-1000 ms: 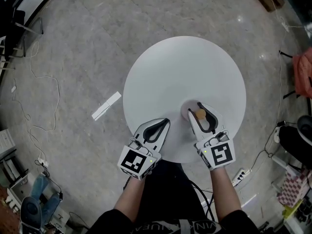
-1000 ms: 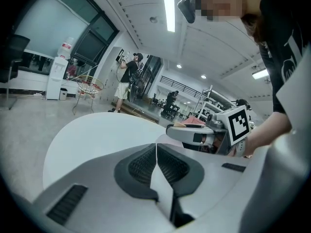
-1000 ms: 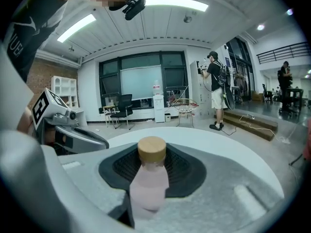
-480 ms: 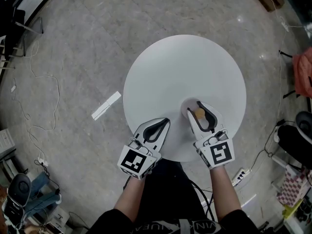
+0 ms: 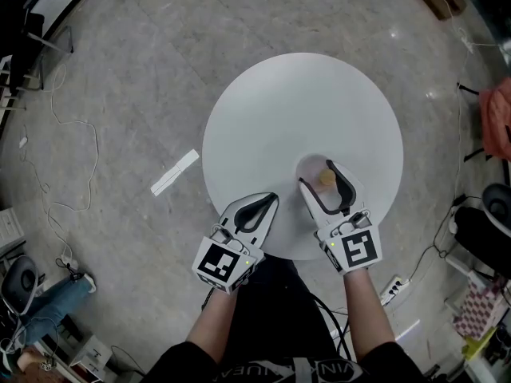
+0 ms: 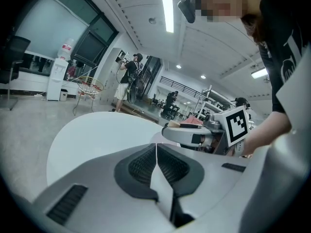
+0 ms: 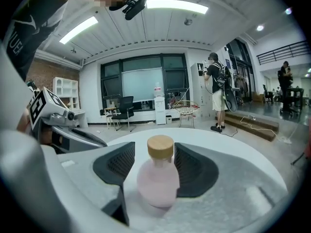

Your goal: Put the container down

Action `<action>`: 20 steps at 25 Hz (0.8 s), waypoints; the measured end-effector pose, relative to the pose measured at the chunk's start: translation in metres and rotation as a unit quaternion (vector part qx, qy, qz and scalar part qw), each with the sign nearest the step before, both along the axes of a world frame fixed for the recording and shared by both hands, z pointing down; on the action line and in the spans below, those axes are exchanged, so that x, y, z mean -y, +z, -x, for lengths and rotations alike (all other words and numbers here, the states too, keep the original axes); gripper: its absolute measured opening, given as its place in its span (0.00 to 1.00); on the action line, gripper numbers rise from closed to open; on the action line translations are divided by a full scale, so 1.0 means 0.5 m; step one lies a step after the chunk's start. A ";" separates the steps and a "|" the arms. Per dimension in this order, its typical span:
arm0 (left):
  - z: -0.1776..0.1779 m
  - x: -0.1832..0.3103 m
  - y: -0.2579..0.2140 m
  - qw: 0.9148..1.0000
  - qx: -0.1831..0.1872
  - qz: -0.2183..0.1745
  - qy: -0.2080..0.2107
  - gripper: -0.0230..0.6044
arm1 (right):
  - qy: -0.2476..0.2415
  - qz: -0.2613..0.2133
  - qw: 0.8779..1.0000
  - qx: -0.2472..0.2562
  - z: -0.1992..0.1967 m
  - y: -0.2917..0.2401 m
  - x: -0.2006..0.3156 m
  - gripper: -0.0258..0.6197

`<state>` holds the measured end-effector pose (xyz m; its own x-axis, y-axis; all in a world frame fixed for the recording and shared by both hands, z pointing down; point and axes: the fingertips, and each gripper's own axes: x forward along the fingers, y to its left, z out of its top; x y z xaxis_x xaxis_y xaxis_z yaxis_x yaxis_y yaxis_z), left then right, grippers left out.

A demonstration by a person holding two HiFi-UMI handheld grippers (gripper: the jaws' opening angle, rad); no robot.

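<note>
A pale pink container with a round wooden cap stands upright on the white round table, in its near right part. My right gripper straddles it, and its jaws have just been opening. In the right gripper view the container stands between the dark pads, with small gaps beside its neck. My left gripper rests at the table's near edge, shut with nothing in it; its closed tips point across the tabletop.
Grey floor surrounds the table. A white strip lies on the floor to the left, with cables beyond it. A power strip and dark chairs are at the right. People stand far off in the room.
The right gripper's jaws have spread apart, and the container now stands free between them. Both hands stay in place. A person at the lower left has shifted.
</note>
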<state>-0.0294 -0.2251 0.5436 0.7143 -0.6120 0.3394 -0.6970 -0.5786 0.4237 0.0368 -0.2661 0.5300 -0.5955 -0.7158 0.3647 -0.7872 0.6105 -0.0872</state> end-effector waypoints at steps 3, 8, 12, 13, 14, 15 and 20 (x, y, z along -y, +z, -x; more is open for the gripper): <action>-0.004 -0.009 -0.007 1.000 -0.001 -0.003 0.001 0.06 | 0.011 -0.003 1.000 0.005 -0.006 -0.008 -0.006 0.42; -0.009 -0.025 -0.008 1.000 -0.002 -0.005 -0.001 0.06 | 0.033 -0.003 0.999 0.006 -0.032 -0.009 -0.012 0.43; -0.012 -0.036 -0.010 1.000 0.002 -0.004 -0.003 0.06 | 0.040 0.003 0.999 0.010 -0.045 -0.002 -0.021 0.43; -0.012 -0.040 -0.011 1.000 0.004 -0.004 -0.004 0.06 | 0.040 0.005 0.999 0.012 -0.047 -0.001 -0.026 0.43; -0.015 -0.046 -0.012 1.000 0.003 -0.006 -0.004 0.06 | 0.040 0.007 0.999 0.013 -0.049 0.000 -0.033 0.43; -0.019 -0.052 -0.012 1.000 0.001 -0.010 -0.005 0.06 | 0.039 0.009 0.999 0.013 -0.052 0.001 -0.039 0.43; -0.033 -0.077 -0.020 1.000 0.004 -0.013 -0.005 0.06 | 0.038 0.016 0.999 0.019 -0.064 0.000 -0.065 0.43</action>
<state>-0.0130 -0.1867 0.5336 0.7062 -0.6273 0.3283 -0.7054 -0.5832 0.4029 0.0686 -0.2336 0.5300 -0.5530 -0.7480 0.3670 -0.8273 0.5450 -0.1358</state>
